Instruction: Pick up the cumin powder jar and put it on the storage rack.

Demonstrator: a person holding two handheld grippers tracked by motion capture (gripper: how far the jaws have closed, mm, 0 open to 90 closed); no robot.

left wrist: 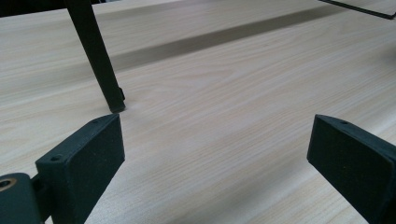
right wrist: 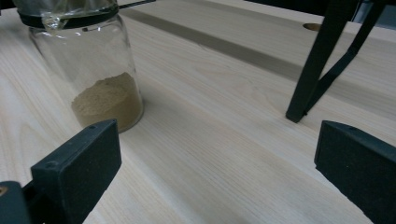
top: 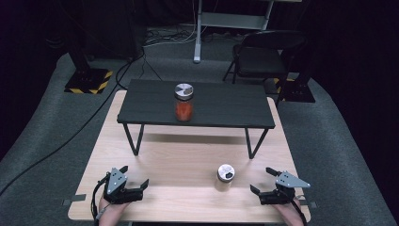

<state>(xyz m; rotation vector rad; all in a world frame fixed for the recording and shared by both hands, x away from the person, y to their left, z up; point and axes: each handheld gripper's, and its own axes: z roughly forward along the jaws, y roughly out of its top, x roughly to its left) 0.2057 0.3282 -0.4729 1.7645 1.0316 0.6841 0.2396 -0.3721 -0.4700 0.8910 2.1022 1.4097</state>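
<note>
Standing upright at lower centre of the high view, the powder jar is found nearer the right gripper, both the right and the left gripper being held wide open and empty.

wooden table with black shelf, jar

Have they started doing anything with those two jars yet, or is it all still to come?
Nothing looks done yet. The red jar stands on the black shelf, the tan-powder jar on the wooden table. The left hand-held gripper and right hand-held gripper are open, holding nothing.
</note>
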